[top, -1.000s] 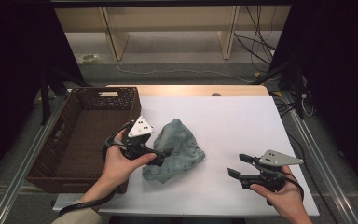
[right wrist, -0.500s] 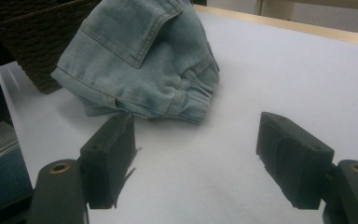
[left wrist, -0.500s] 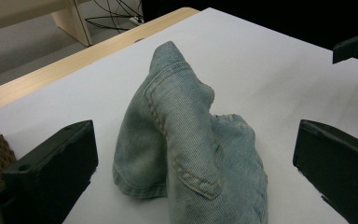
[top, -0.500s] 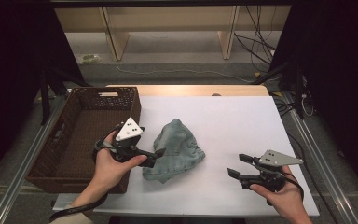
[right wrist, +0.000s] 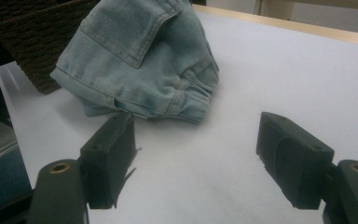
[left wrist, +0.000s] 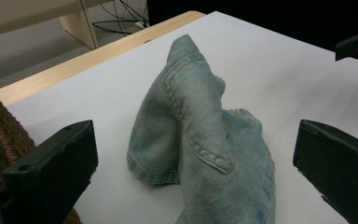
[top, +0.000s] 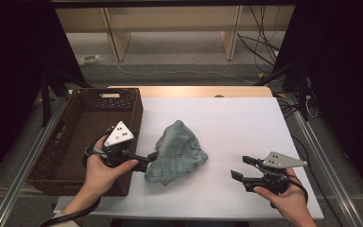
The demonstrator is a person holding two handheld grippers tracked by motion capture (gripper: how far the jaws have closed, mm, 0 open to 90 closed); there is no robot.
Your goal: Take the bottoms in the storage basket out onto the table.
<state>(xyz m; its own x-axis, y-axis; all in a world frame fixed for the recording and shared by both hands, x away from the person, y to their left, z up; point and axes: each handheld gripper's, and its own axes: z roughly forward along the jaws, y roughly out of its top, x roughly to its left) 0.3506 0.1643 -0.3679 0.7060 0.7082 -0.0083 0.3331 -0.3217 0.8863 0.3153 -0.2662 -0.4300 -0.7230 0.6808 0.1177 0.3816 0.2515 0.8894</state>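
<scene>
Status: the jeans lie in a crumpled heap on the white table, just right of the wicker basket. The basket's interior looks bare as far as the high view shows. Judged from this layout, the work in hand is handling the denim, probably folding it or moving it to the basket; neither is done. The garment is unfolded, unlifted and ungripped, so the whole job appears to remain.

Left gripper: held low at the near left edge of the heap, pointing right, close to or just touching the cloth; contact cannot be confirmed. In the left gripper view its jaws stand wide apart on either side of the denim, holding nothing. The left hand wraps the grip beside the basket's near corner, forearm entering from below.

Right gripper: well apart from the garment, near the table's front right, pointing left toward the heap. The right gripper view shows its jaws spread wide over bare table, empty, with the heap ahead. The right hand holds it level and low.
</scene>
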